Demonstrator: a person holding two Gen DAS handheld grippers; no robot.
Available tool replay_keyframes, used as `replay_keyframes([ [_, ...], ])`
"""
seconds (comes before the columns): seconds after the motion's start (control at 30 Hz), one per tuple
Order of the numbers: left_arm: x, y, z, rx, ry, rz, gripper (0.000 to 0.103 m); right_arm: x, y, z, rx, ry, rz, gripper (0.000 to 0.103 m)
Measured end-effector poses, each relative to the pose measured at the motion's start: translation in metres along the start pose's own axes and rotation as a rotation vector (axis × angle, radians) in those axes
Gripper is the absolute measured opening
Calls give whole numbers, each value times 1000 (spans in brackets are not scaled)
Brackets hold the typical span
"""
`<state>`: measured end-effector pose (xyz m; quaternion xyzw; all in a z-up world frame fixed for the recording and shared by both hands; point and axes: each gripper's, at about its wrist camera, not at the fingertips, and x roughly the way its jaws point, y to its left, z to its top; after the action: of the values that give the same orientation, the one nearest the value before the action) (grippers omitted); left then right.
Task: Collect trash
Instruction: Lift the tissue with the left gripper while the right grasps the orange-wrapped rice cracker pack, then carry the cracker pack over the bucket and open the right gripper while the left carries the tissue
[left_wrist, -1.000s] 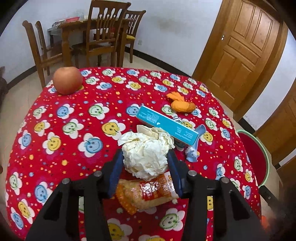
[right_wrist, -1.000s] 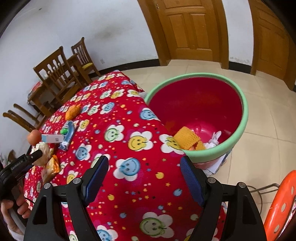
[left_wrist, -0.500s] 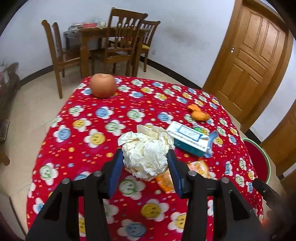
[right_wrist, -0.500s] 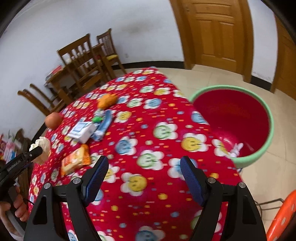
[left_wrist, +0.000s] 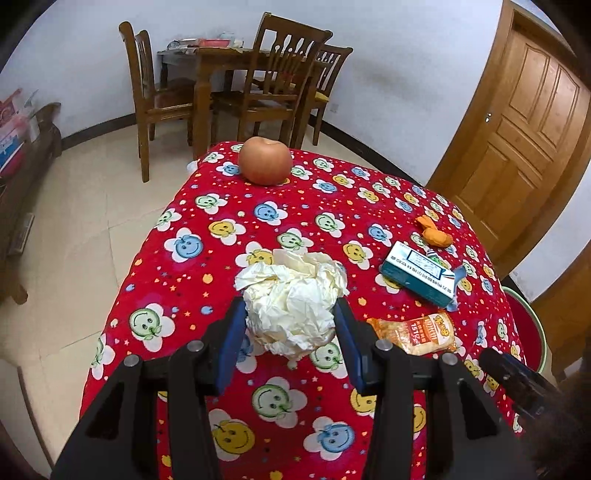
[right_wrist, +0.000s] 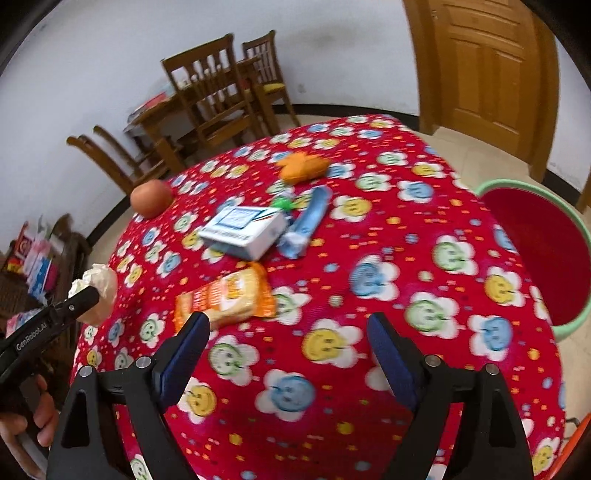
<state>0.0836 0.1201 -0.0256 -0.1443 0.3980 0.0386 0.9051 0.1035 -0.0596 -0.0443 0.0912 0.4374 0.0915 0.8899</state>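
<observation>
A: Two grippers were in frame. Left gripper (left_wrist: 290, 325) was clamped on the crumpled tissue wad (left_wrist: 291, 301), blue pads pressed against both sides of it.

B: Wad on the table or lifted?

A: Lifted. Right wrist view showed it held in the air off the table's left edge, floor and shelf clutter behind it. Left wrist view looked down past it at the red smiley tablecloth (left_wrist: 221, 258).

B: Right gripper?

A: Right gripper (right_wrist: 288, 354) had its jaws spread wide with nothing between them, hovering over the near part of the cloth. That frame was a bit blurred.

B: What else was on the table?

A: Orange snack wrapper (right_wrist: 225, 299) lay flat, nearest the right gripper, just past its left finger. Beyond it a white-and-teal carton (right_wrist: 245, 229), with a blue tube-like wrapper (right_wrist: 306, 225) touching its right side. Something small and green sat at the far end of that pair; couldn't identify it. Orange peel piece (right_wrist: 303, 168) was further back, apart from the rest. Apple (right_wrist: 151, 197) sat alone near the far left corner.

B: Bin?

A: Red basin with a green rim (right_wrist: 517, 184) stood on the floor, just beside the table's right edge. Contents weren't visible from these angles.

B: Background?

A: Wooden chairs (left_wrist: 273, 85) around a wooden table by the white wall, wooden door (left_wrist: 517, 140) to the right.
</observation>
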Motion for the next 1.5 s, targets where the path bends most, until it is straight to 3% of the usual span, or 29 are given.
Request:
replay_keyframes([
  [0.33,1,18,-4,-38,-7,8,48,26,30,2,-56,2,-2,89],
  [0.43,3,23,-5,-52,0,4,48,34,32,4,-56,10,19,103],
  [0.93,10,29,-9,-70,13,-13,48,72,62,0,-219,67,-116,103],
  [1.13,14,32,-10,-74,20,-14,48,72,61,0,-234,63,-102,103],
  [1.23,15,31,-11,-72,24,-17,48,72,61,-1,-244,52,-108,99],
  [1.37,14,26,-12,-59,22,-19,48,65,57,-2,-246,32,-109,82],
  [1.5,11,21,-12,-49,17,-24,48,59,52,-3,-237,28,-97,81],
])
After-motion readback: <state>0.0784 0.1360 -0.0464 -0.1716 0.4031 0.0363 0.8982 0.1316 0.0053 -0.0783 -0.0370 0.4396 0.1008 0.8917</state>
